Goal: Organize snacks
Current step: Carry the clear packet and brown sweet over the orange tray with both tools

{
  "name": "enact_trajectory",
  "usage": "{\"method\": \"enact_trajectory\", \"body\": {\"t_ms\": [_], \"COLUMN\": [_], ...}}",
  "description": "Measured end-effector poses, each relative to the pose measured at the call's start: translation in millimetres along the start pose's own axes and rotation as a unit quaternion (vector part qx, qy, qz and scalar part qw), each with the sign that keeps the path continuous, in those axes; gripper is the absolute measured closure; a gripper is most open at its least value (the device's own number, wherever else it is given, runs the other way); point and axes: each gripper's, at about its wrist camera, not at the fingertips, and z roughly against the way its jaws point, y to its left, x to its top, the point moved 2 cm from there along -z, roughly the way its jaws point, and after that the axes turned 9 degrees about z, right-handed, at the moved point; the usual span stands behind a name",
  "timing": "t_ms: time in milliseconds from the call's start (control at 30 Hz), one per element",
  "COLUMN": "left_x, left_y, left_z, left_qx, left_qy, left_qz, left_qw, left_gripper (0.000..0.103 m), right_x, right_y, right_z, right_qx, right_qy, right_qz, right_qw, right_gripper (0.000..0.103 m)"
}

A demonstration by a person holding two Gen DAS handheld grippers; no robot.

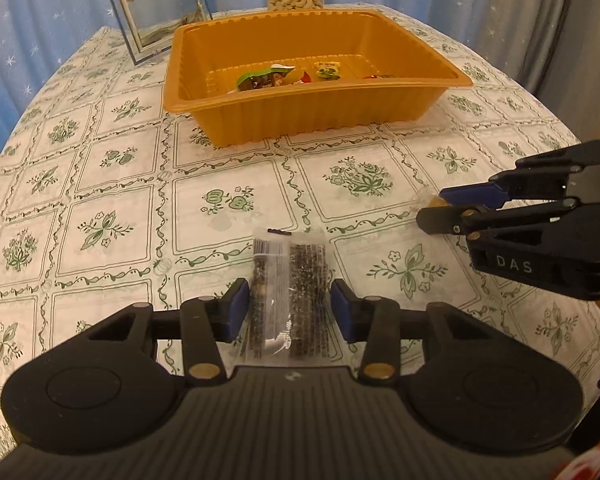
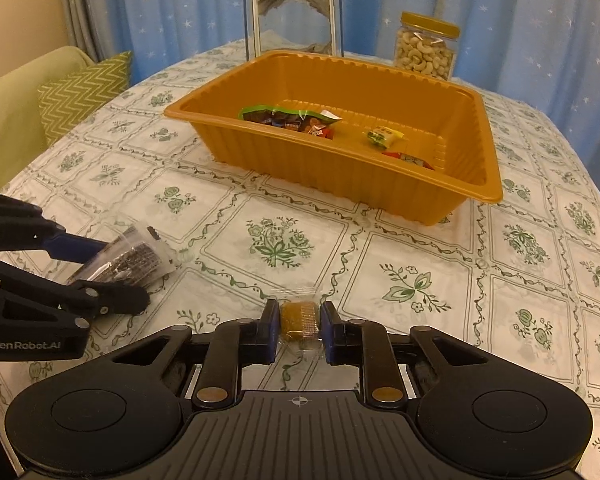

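Observation:
An orange plastic tray (image 1: 316, 116) (image 2: 340, 168) stands on the table and holds several wrapped snacks (image 2: 290, 120). My left gripper (image 1: 288, 308) is shut on a clear packet of dark seaweed-like snack (image 1: 288, 296), low over the cloth in front of the tray; it also shows in the right wrist view (image 2: 128, 264). My right gripper (image 2: 300, 324) is shut on a small golden snack in clear wrap (image 2: 300, 318), just above the table. The right gripper also shows at the right of the left wrist view (image 1: 436, 208).
A jar of cashews (image 2: 426, 52) and a framed picture (image 2: 294, 20) stand behind the tray. The table has a green floral cloth (image 2: 280, 240). A green chair with a zigzag cushion (image 2: 84, 92) is at the left. Blue curtains hang behind.

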Motion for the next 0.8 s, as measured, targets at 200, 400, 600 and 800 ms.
{"method": "enact_trajectory", "body": {"t_ms": [200, 400, 600, 800], "left_x": [-3.4, -9.2, -15.6, -22.7], "left_y": [1.0, -1.4, -6.1, -14.2], "left_z": [7.2, 26.6, 49.5, 71.8], "left_qx": [0.003, 0.001, 0.000, -0.004], "left_qy": [0.002, -0.006, -0.018, -0.025], "left_qz": [0.018, 0.044, 0.068, 0.068], "left_qw": [0.9998, 0.9990, 0.9975, 0.9974], "left_gripper": [0.068, 0.069, 0.069, 0.069], "right_x": [-5.1, -13.6, -21.4, -24.0], "right_y": [-3.7, -3.4, 0.4, 9.9], "right_z": [13.1, 43.2, 69.2, 90.4], "right_qx": [-0.009, -0.019, -0.026, -0.026], "right_qy": [0.007, 0.005, 0.003, -0.007], "right_qz": [-0.051, -0.096, -0.128, -0.131], "right_qw": [0.999, 0.995, 0.991, 0.991], "right_gripper": [0.082, 0.082, 0.082, 0.082]}}
